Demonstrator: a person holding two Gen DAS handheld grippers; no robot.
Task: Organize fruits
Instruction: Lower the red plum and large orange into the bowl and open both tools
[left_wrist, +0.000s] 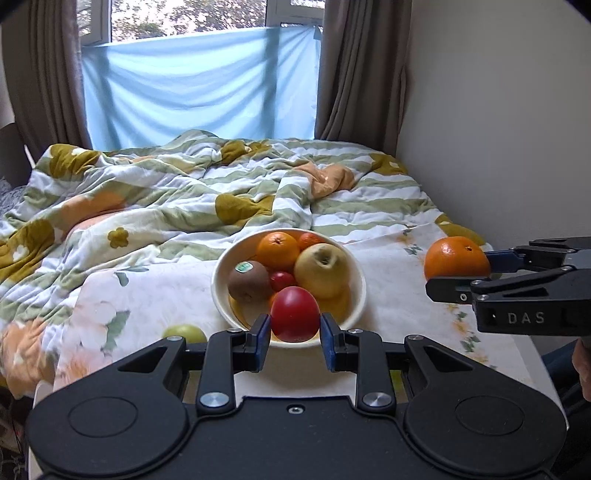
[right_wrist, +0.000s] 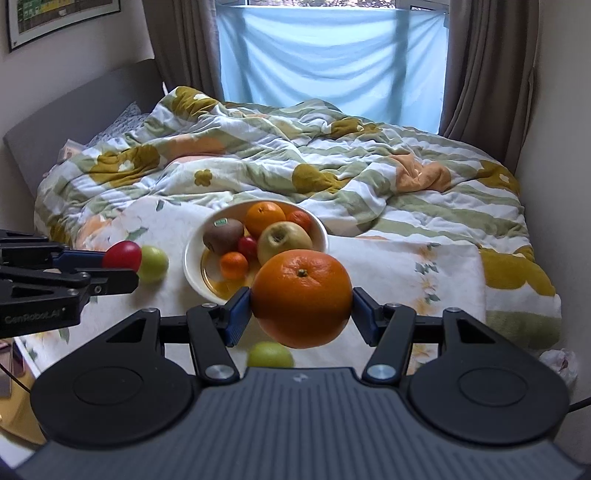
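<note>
Left claw (left_wrist: 294, 334) gripping tomato (left_wrist: 294, 314), bowl (left_wrist: 354, 295) rim partly hidden

My left gripper (left_wrist: 294, 341) looks like matt black plastic with bright metal screws; its red fruit (left_wrist: 294, 314) is smooth and glossy. My orange (right_wrist: 301, 297) has dimpled, shiny peel. The bowl (left_wrist: 354, 302) looks like glazed ceramic, the quilt (left_wrist: 184, 192) soft cloth.

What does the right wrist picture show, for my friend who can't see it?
The right gripper holds a big orange above a flowery cloth. Behind it a white bowl holds more fruit. At left, the left gripper grips a small red fruit.
</note>
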